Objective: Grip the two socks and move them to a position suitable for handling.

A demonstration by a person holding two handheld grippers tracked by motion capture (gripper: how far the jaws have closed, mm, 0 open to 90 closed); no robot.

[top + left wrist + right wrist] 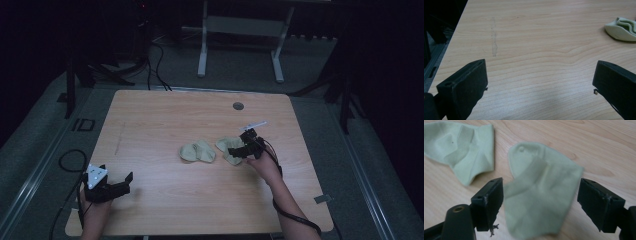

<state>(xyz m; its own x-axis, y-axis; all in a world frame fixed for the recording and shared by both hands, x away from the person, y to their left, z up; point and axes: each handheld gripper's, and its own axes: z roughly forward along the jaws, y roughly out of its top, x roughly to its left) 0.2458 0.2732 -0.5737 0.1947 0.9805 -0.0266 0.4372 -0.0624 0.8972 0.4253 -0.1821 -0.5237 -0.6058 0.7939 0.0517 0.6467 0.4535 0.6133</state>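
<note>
Two pale green socks lay near the centre of the wooden table [150, 200] in the high view, one [197, 151] just left of centre and the other [229, 148] just to its right, close together but apparently not touching. The right gripper [240, 145] stood over the right-hand sock, while the left gripper [117, 182] rested at the lower left of that frame, well apart from both; the right hand was plainly the nearer. In the right gripper view the nearer sock [541, 192] lay directly ahead and between the two black jaws, its long axis running from the rounded end at upper centre to the lower centre of the frame, roughly along the gripper's line of sight. The jaws stood wide, one on either side of the fabric, and neither pad appeared to press on it, though blur at the lower edge made contact hard to rule out. That sock was flattened and slightly creased, with a ribbed band across its middle. The second sock [461, 147] lay at upper left. The left gripper's jaws were spread wide over bare wood, holding nothing.
</note>
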